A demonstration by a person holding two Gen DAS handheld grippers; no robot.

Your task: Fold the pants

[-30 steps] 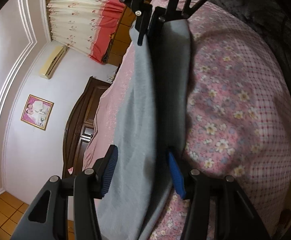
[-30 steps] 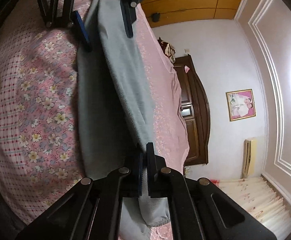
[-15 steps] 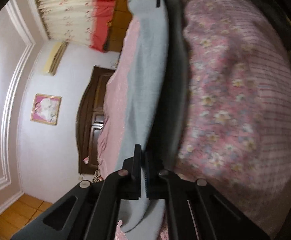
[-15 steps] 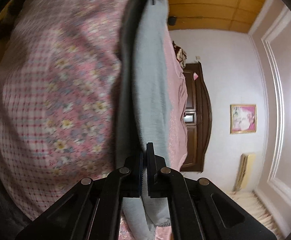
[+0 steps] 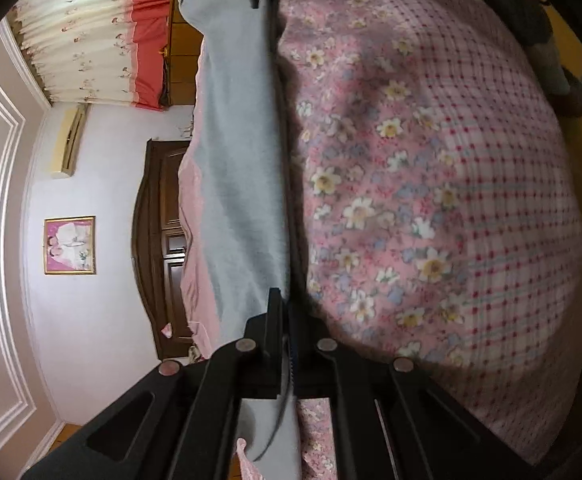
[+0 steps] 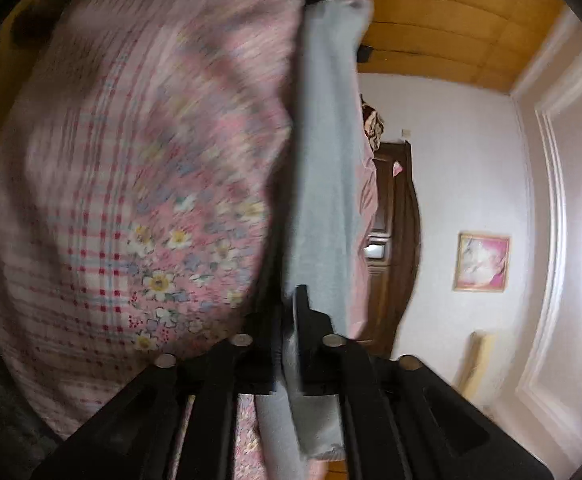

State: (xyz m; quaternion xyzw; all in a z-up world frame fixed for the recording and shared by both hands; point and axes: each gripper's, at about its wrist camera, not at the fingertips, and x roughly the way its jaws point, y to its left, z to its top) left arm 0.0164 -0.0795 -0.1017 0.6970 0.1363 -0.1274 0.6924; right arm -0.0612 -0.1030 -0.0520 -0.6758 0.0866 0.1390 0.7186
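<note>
Step in hand, by judgement: carrying a pinched edge of the grey pants (image 5: 247, 168) across for a fold. Left gripper (image 5: 285, 320) clenched on one end of the cloth; right gripper (image 6: 291, 304) clenched on the other end. Pants stretched in a band between the two, held on edge just above the floral bedspread (image 5: 431, 184). Both tools rolled sideways and facing each other along the garment. Next move calls for lowering both ends level, edges matched, before releasing. Right view blurred.
</note>
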